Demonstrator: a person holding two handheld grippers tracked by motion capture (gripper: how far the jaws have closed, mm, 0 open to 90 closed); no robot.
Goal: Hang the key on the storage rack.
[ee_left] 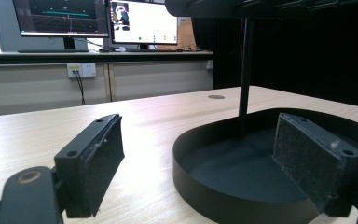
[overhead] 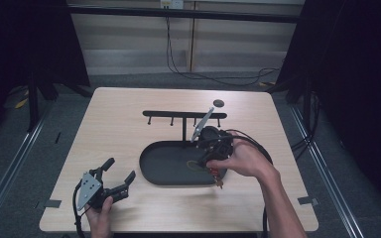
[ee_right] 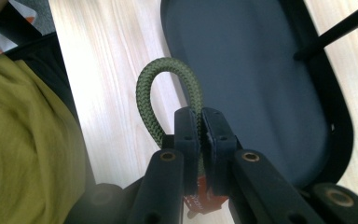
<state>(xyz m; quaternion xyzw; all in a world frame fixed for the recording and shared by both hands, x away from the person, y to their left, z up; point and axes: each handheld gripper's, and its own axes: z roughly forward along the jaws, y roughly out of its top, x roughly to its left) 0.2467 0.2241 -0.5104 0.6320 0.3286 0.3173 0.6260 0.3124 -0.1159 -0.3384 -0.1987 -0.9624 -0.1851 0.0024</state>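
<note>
The right gripper (overhead: 209, 159) hovers over the near right end of the black tray (overhead: 151, 166) at mid-table, its jaws clenched tight on one leg of a green cord loop (ee_right: 168, 93), with something red (ee_right: 205, 201) just below them. Down at the near left, the left gripper (overhead: 116, 174) sits low over the wooden table (overhead: 124, 104), jaws spread wide and holding nothing, the tray and its thin stand (ee_left: 244, 74) just to its right.
</note>
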